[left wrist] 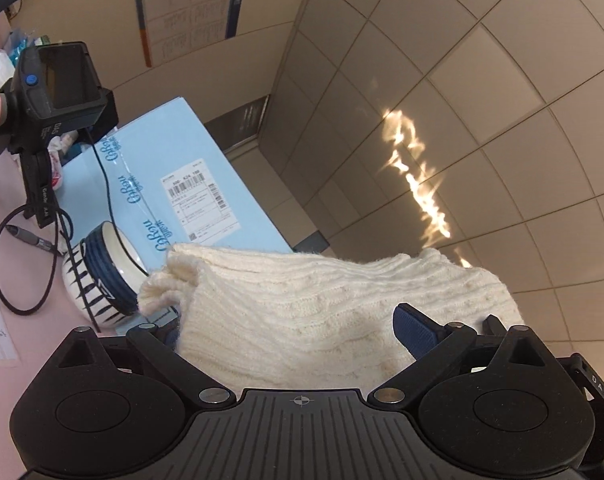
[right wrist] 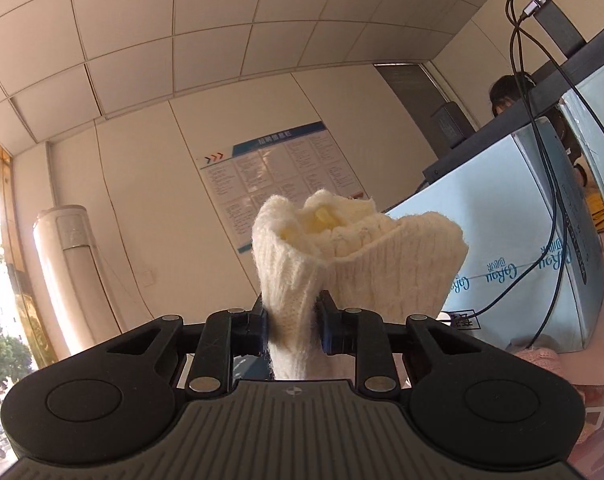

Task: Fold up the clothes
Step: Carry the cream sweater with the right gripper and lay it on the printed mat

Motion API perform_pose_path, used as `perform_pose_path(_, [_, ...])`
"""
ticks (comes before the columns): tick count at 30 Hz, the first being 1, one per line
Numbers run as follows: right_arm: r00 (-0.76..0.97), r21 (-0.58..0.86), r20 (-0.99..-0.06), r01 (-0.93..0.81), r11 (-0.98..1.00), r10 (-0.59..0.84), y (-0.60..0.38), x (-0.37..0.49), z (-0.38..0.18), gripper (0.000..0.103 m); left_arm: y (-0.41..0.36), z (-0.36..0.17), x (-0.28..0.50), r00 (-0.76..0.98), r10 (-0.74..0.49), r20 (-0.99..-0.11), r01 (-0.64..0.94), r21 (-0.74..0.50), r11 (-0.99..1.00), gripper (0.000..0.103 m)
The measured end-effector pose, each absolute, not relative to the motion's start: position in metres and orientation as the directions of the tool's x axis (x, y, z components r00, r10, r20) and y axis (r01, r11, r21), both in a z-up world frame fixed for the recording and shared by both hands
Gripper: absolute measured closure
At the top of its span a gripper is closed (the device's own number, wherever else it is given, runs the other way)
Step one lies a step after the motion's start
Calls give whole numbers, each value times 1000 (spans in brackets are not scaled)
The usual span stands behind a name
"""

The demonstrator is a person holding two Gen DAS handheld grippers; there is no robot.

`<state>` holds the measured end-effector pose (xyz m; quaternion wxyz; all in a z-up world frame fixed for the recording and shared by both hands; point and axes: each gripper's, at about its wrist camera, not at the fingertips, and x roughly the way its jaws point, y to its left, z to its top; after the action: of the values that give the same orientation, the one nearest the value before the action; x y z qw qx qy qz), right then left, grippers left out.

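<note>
A cream cable-knit sweater (left wrist: 302, 300) hangs bunched in front of my left gripper (left wrist: 294, 330). The jaws stand wide apart with the knit filling the gap between them; the blue pad (left wrist: 411, 332) of the right finger shows, while cloth hides most of the left finger. In the right wrist view my right gripper (right wrist: 294, 320) is shut on a folded edge of the same sweater (right wrist: 357, 256), which rises above the fingers in a bundle. Both cameras tilt up toward the wall and ceiling.
A light blue cardboard box (left wrist: 174, 168) stands on the pink table (left wrist: 18, 272), with a blue-and-white bowl (left wrist: 102, 276) lying beside it. A black device (left wrist: 58, 80) with cables is mounted at the left. A person sits behind the box (right wrist: 505, 92).
</note>
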<state>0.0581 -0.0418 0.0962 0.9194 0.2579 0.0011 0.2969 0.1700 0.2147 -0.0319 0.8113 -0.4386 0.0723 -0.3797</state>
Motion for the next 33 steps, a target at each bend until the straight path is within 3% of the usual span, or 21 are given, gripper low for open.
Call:
perform_pose_path(7, [874, 540, 158, -465, 701, 459, -97, 7, 93, 81, 191, -20, 166, 456, -832, 316, 745, -647, 163, 3])
perform_pose_path(15, [939, 769, 8, -226, 598, 344, -210, -59, 49, 81, 116, -18, 136, 155, -986, 52, 834, -543, 103, 3])
perform_pose_path(18, [944, 843, -87, -101, 529, 320, -253, -85, 19, 81, 81, -20, 105, 80, -988, -136, 877, -461, 134, 3])
perform_pose_path(22, [942, 853, -232, 78, 517, 241, -299, -111, -9, 81, 44, -23, 57, 34, -958, -285, 897, -413, 155, 2])
perform_pose_path(24, [935, 803, -321, 185, 567, 150, -316, -116, -14, 78, 31, -26, 36, -7, -954, -301, 902, -413, 124, 1])
perform_pose_path(25, [928, 778, -357, 232, 584, 106, -324, -118, -17, 76, 29, -27, 26, -18, -950, -310, 906, -406, 116, 1])
perform_pose_path(27, [912, 730, -410, 312, 608, 25, -335, -122, -23, 59, 25, -30, 13, -4, -941, -339, 912, -386, 135, 0])
perform_pose_path(28, [903, 709, -429, 341, 617, -7, -339, -124, -25, 41, 25, -30, 10, 20, -934, -357, 913, -373, 162, 0])
perform_pose_path(29, [903, 697, -430, 350, 626, -26, -339, -126, -25, 32, 29, -31, 8, 58, -928, -368, 907, -368, 202, 0])
perform_pose_path(31, [911, 681, -408, 346, 646, -58, -335, -135, -24, 31, 42, -31, 9, 127, -928, -350, 887, -379, 264, 0])
perform_pose_path(33, [917, 638, -377, 359, 681, -130, -324, -145, -16, 22, 63, -30, 18, 226, -923, -312, 842, -414, 346, 0])
